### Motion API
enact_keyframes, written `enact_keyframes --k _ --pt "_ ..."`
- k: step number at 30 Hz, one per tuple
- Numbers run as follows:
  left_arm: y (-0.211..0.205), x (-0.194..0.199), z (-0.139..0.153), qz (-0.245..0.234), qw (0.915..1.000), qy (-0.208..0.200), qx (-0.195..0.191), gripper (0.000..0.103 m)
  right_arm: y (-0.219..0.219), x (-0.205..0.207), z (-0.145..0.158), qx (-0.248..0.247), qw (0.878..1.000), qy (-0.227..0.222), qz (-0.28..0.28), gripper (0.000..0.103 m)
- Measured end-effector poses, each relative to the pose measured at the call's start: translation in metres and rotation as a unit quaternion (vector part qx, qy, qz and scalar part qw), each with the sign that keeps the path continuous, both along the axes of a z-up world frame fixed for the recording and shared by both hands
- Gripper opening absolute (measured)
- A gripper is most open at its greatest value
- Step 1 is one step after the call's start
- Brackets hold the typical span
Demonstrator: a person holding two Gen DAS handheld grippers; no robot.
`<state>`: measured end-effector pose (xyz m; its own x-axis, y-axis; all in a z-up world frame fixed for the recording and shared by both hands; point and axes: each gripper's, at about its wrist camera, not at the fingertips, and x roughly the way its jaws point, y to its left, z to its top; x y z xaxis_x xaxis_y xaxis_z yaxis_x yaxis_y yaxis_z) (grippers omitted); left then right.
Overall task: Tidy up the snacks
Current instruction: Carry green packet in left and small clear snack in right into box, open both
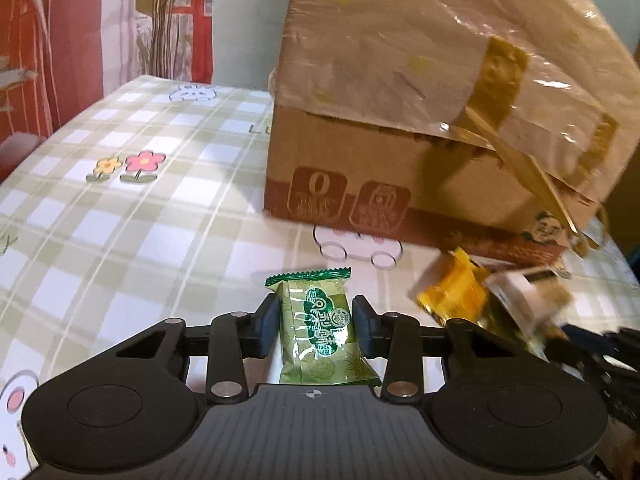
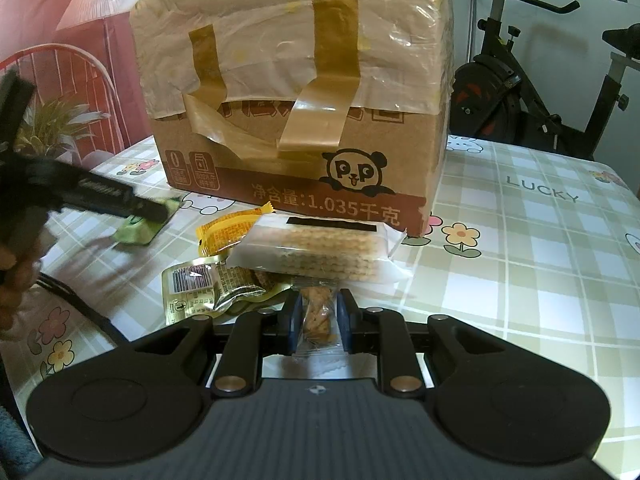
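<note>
Looking from the left wrist: left gripper (image 1: 316, 328) has the green snack packet (image 1: 322, 334) between its pads. There's a thin gap on the left pad side, and the right pad sits at the wrapper edge, so I can't tell if they actually press on it. The packet's lower end is hidden behind the gripper body.

Landmark is the cardboard box (image 1: 360, 168) on the checked tablecloth (image 1: 132, 216). The green packet lies in front of the box, clear of it. The box top is wrapped in wrinkled plastic with brown tape peeling off, and its right side is cut off by the frame edge.

In front of the box's right corner, the yellow packet (image 1: 452, 296) and a white-wrapped one beside it are motion-blurred, so details are unreadable.

Right wrist view: right gripper (image 2: 318, 320) is clamped narrow on a small clear-wrapped snack (image 2: 318, 316), brownish pieces inside. The wrapper's tail pokes out below the pads.

Directly in front of the box sit a wafer pack (image 2: 320, 252), an orange packet (image 2: 228, 232) and a gold barcode packet (image 2: 200, 288), overlapping one another. The wafer pack covers part of the gold one, and something dark under it is unidentifiable.

The left gripper shows here as a dark blur left of the box, over a green smear. A hand (image 2: 12, 272) is cut off at the frame edge.

An exercise bike (image 2: 540, 80) stands behind the box to the right, partly out of frame.
</note>
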<state>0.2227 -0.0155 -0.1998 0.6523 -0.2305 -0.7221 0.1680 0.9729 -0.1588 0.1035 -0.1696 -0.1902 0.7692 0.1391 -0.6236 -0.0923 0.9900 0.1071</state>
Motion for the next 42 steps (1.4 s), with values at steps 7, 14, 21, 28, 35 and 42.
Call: enact_keyframes --k 7,14,21,28,35,42 --pt "0.003 -0.011 0.007 -0.018 0.9997 -0.009 -0.017 0.041 0.001 0.000 0.000 -0.006 1.000 0.000 0.000 0.021" --pt "-0.009 -0.023 0.013 -0.056 0.9979 -0.027 -0.019 0.040 0.007 -0.002 0.002 -0.023 1.000 0.002 0.004 0.021" --pt "-0.012 -0.027 0.023 -0.071 0.9957 -0.054 -0.025 0.040 0.000 -0.018 0.018 -0.008 1.000 -0.020 -0.012 0.020" --pt "-0.014 -0.035 0.055 -0.090 0.9892 -0.111 -0.034 0.040 -0.002 -0.028 0.049 -0.003 0.998 -0.063 -0.015 0.020" --pt "-0.020 -0.030 0.113 -0.121 0.9723 -0.193 -0.051 0.040 -0.005 -0.023 0.107 0.000 0.989 -0.150 -0.010 0.020" --pt "-0.042 0.006 0.164 -0.133 0.9611 -0.233 -0.067 0.040 -0.006 0.014 0.160 0.002 0.977 -0.215 0.009 0.020"
